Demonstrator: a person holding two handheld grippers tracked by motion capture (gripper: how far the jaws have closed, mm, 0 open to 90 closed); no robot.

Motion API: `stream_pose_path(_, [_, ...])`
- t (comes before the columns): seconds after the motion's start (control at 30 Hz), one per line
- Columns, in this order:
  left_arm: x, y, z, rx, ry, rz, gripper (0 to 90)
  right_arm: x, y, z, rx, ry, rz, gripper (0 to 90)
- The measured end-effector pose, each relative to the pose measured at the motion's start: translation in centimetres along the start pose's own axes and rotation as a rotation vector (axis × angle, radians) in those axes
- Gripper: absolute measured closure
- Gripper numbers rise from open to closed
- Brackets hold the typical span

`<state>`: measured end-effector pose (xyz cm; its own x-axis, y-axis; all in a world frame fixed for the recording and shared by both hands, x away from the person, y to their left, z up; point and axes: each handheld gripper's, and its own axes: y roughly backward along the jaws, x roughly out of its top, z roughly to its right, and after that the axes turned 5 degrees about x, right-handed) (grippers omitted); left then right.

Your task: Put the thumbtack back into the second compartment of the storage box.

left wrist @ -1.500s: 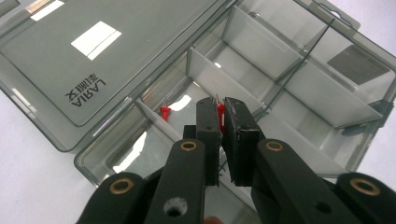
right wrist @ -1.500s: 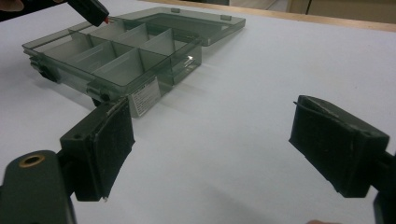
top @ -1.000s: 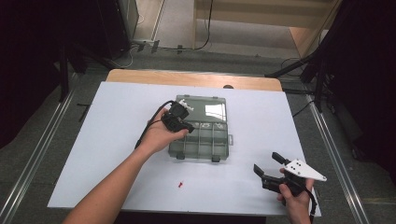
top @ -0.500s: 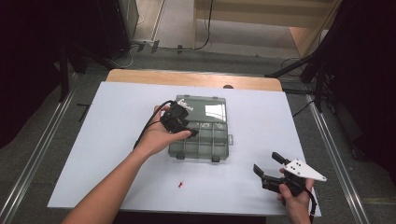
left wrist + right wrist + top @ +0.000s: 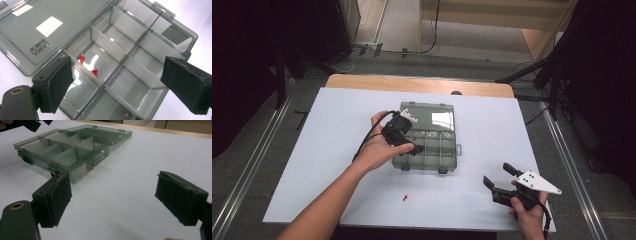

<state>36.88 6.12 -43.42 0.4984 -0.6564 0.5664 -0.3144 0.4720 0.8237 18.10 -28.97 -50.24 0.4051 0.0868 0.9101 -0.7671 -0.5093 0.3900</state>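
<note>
From up high, our left tool [image 5: 412, 148] hangs over the open organizer box [image 5: 432, 150] mid-tabletop [image 5: 342, 200], its jaws having just swung apart with nothing between them; one red pin [image 5: 405, 198] lies loose near the front edge, and the right tool [image 5: 499, 180] sits wide open and empty front right. Left gripper view: two red pins [image 5: 88, 65] lie in a compartment, so that drop looks done; right gripper view: box [image 5: 62, 150] off to the left, jaws apart over bare tabletop.
</note>
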Motion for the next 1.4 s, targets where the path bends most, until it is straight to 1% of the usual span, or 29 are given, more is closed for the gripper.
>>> stream_pose_path(0.03, [-0.1, 0.0, 0.0, 0.002, -0.003, -0.008, 1.0, 0.0, 0.0, 0.0, 0.0, 0.001, -0.001, 14.0])
stream_pose_path(0.1, [-0.3, 0.1, 0.0, -0.005, -0.006, -0.006, 0.0, 0.0, 0.0, 0.0, -0.001, 0.001, -0.001, 14.0])
stream_pose_path(0.23, [-0.5, 0.3, 0.2, -0.014, -0.014, -0.011, 0.0, 0.0, 0.0, -0.1, -0.001, -0.001, -0.002, 14.0])
stream_pose_path(0.3, [-0.8, 0.6, 0.5, -0.014, -0.026, -0.013, 0.0, 0.0, 0.0, -0.1, -0.002, -0.002, -0.003, 14.0])
stream_pose_path(0.4, [-1.1, 0.8, 0.7, -0.021, -0.031, -0.009, 0.0, 0.0, 0.0, -0.1, -0.002, -0.001, -0.003, 14.0])
stream_pose_path(0.53, [-1.3, 1.1, 1.0, -0.013, -0.046, -0.024, 0.0, 0.0, 0.0, 0.0, -0.002, 0.0, -0.004, 14.0])
stream_pose_path(0.57, [-1.4, 1.2, 1.2, -0.011, -0.044, -0.025, 0.0, 0.0, -0.1, 0.0, -0.002, 0.0, -0.004, 14.0])
stream_pose_path(0.63, [-1.6, 1.4, 1.2, -0.011, -0.06, -0.033, 0.0, 0.0, -0.1, 0.0, -0.002, 0.0, -0.004, 14.0])
stream_pose_path(0.67, [-1.7, 1.5, 1.4, -0.011, -0.054, -0.026, 0.0, 0.0, -0.1, 0.0, -0.002, 0.0, -0.004, 14.0])
stream_pose_path(0.9, [-2.4, 2.0, 1.8, -0.011, -0.05, -0.018, 0.0, 0.0, 0.0, 0.0, -0.007, -0.002, 0.0, 14.0])
stream_pose_path(0.93, [-2.6, 2.2, 2.1, -0.011, -0.058, -0.028, 0.0, 0.0, 0.0, -0.1, -0.007, -0.003, -0.001, 14.0])
stream_pose_path(1.07, [-3.0, 2.3, 2.5, -0.011, -0.069, -0.031, 0.0, 0.0, 0.0, -0.1, -0.006, 0.0, -0.003, 14.0])
stream_pose_path(1.1, [-3.3, 2.4, 2.8, -0.01, -0.08, -0.037, 0.0, 0.0, -0.1, -0.1, -0.007, -0.002, -0.002, 14.0])
stream_pose_path(1.3, [-3.8, 2.7, 3.4, -0.012, -0.083, -0.031, 0.0, 0.0, -0.1, -0.1, -0.004, 0.0, -0.003, 14.0])
stream_pose_path(1.37, [-4.2, 2.8, 3.8, -0.001, -0.084, -0.031, 0.0, 0.0, -0.1, -0.1, -0.006, 0.003, -0.006, 14.0])
stream_pose_path(1.4, [-4.2, 2.8, 3.8, -0.001, -0.084, -0.031, 0.0, 0.0, -0.1, -0.1, -0.006, 0.003, -0.006, 14.0])
